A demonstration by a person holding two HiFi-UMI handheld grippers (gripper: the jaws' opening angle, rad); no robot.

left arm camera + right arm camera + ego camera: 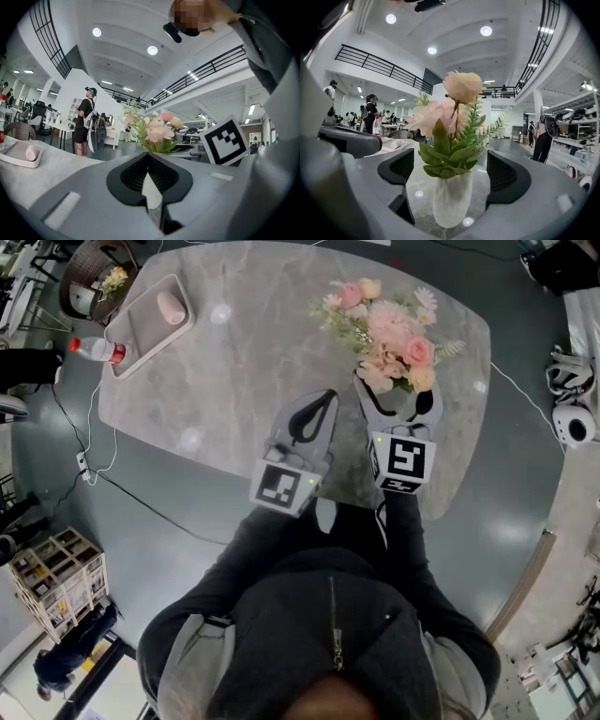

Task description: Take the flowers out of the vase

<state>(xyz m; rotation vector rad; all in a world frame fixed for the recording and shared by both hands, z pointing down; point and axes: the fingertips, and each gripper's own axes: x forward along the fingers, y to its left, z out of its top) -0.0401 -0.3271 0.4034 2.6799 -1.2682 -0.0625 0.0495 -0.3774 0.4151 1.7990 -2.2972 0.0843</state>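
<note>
A bunch of pink and cream flowers with green leaves stands in a white vase on the grey marble table. From the head view the blooms hide the vase. My right gripper is open, and the vase stands between its jaws, touching neither black pad. My left gripper is shut on nothing, just left of the vase and level with the right one. In the left gripper view the flowers rise beyond the closed jaws, beside the right gripper's marker cube.
A grey tray holding a pink object sits at the table's far left corner. Beside it is a plastic bottle with a red cap. A wicker chair stands beyond the table. People stand in the hall behind.
</note>
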